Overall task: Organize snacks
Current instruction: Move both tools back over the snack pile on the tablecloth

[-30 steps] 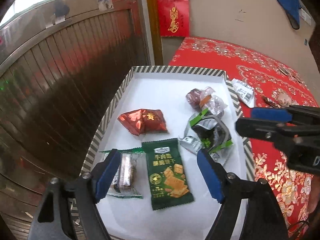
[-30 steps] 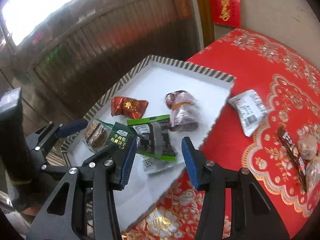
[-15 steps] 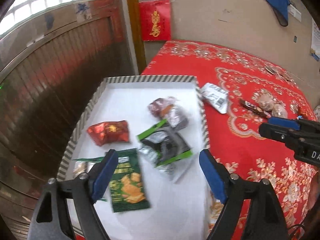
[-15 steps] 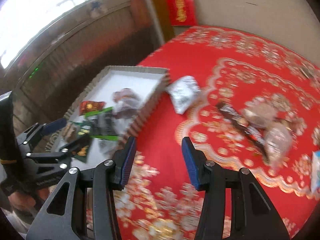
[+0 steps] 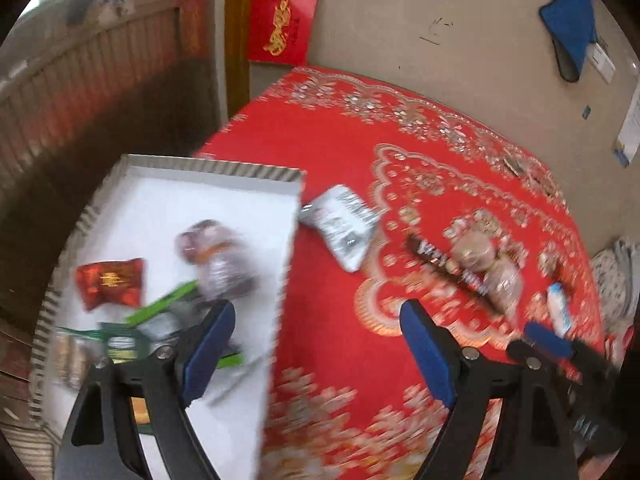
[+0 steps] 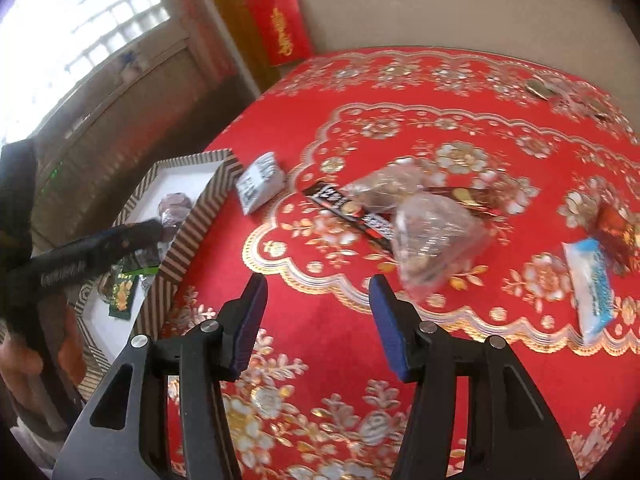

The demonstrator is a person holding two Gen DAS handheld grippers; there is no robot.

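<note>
A striped-rim white tray (image 5: pixel 240 170) (image 6: pixel 192 216) at the table's left edge holds several snack packs: a red one (image 5: pixel 110 282), a clear-wrapped brown one (image 5: pixel 216 252) and green ones (image 5: pixel 124 340). On the red cloth lie a silver packet (image 5: pixel 340 224) (image 6: pixel 260 182), a long dark bar (image 5: pixel 448 272) (image 6: pixel 352 212), clear-wrapped snacks (image 6: pixel 432 228), a blue-white packet (image 6: pixel 592 280) and a small red pack (image 6: pixel 616 228). My left gripper (image 5: pixel 316 348) is open and empty over the tray's right rim. My right gripper (image 6: pixel 318 320) is open and empty above the cloth, near the clear-wrapped snacks.
The round table has a red cloth (image 6: pixel 400 120) with gold flowers. A wooden-slat wall (image 5: pixel 100 92) and a doorframe (image 5: pixel 236 40) stand behind the tray. A beige wall (image 5: pixel 440 40) runs behind the table. Some coins (image 6: pixel 538 88) lie at the far edge.
Both grippers have swung right, from over the tray toward the loose snacks on the cloth. Both stay open and empty. The snacks have not moved.
</note>
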